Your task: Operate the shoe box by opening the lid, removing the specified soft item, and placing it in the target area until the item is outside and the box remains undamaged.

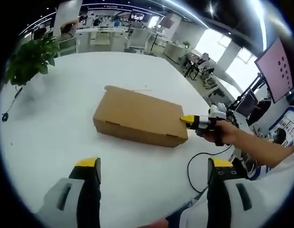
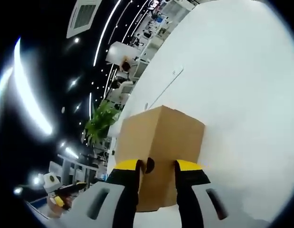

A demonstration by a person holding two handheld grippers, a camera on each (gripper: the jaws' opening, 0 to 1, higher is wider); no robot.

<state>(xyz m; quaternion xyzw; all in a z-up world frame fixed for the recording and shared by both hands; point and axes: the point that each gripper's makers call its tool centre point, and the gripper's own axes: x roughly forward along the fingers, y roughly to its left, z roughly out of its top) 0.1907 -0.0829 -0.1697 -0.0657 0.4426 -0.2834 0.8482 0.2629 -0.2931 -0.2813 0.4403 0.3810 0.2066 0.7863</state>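
On the round white surface (image 1: 66,142) lies the closed brown cardboard shoe box (image 1: 139,117); right tool (image 2: 156,166) pinches its end edge; left tool (image 1: 154,166) hovers released, near it.

This is looking like a large open-plan office or lab hall. A broad white table (image 1: 66,133) is sitting in the foreground, with a potted plant (image 1: 30,59) standing at its far left edge. Beyond it, rows of white desks (image 1: 101,38) and seated people (image 1: 202,59) are filling the far side. A pink wall screen (image 1: 279,69) is glowing at right. Long ceiling light strips (image 2: 106,40) and a ceiling air vent (image 2: 83,16) are running overhead.
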